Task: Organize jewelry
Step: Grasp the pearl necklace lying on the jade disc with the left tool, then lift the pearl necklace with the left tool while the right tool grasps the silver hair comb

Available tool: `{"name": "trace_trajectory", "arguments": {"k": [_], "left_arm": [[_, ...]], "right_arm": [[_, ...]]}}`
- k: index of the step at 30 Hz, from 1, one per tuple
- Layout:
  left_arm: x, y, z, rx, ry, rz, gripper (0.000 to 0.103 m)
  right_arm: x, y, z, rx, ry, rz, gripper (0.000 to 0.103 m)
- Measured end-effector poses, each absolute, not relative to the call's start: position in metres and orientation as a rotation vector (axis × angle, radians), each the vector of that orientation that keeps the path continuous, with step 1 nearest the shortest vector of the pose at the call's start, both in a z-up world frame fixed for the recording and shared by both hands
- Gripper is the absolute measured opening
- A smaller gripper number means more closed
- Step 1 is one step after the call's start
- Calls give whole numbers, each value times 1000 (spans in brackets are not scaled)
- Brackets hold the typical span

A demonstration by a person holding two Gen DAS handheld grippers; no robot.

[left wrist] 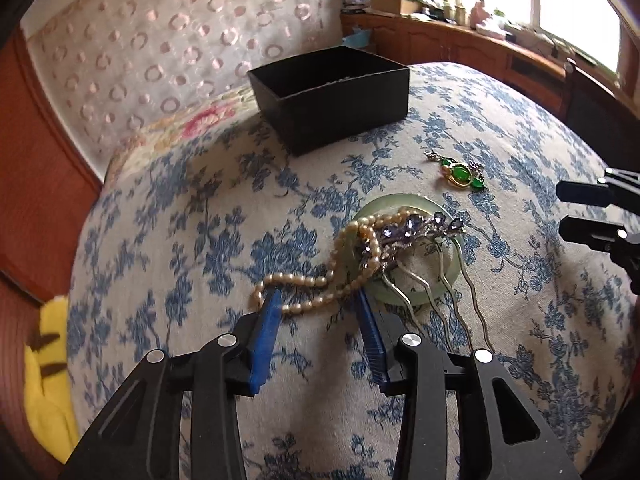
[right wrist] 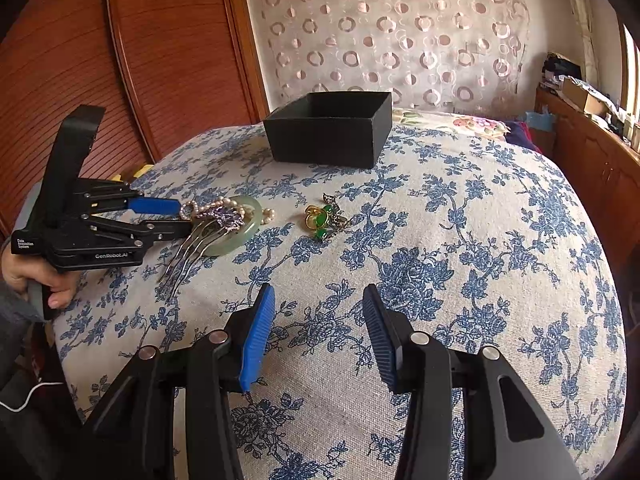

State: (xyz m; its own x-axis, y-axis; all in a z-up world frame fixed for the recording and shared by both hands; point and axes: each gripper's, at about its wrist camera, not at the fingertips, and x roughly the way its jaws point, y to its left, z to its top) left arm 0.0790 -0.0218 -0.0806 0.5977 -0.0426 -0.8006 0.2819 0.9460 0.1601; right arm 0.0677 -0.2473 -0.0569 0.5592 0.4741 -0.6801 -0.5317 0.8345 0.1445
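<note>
Left gripper (left wrist: 318, 300) is spread wide, its blue fingers straddling the near loop of the pearl necklace (left wrist: 320, 280), which trails off a pale green bangle (left wrist: 416, 248) and tangles with a purple hair comb (left wrist: 424, 236). This looks like the pickup step; next, pinch the strand, lift slowly to free it, and carry it to the black box (left wrist: 332, 96). Right gripper (right wrist: 318, 336) hangs spread and idle, well apart from the green brooch (right wrist: 324, 220).

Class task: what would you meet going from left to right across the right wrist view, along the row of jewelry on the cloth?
Left claw → pearl necklace → jade bangle → green brooch.
</note>
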Motion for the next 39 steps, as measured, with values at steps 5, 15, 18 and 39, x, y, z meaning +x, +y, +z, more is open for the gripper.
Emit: {"name": "trace_trajectory", "arguments": {"k": [5,15,18,39], "left_arm": [[89,-19,-80,261,912,-195,37],[88,-10,-76,149,877,-236,4],[83,-2,-58,93,816,-219,4],[51,36,13,-55,598,-228,4]], "right_arm": [[68,-248,-57,-86,777,595,48],[71,-246,-57,-93,792,581,48],[72,-240,-55,-118,792,567,48],[71,-134,-45,-174,819,742,48]]}}
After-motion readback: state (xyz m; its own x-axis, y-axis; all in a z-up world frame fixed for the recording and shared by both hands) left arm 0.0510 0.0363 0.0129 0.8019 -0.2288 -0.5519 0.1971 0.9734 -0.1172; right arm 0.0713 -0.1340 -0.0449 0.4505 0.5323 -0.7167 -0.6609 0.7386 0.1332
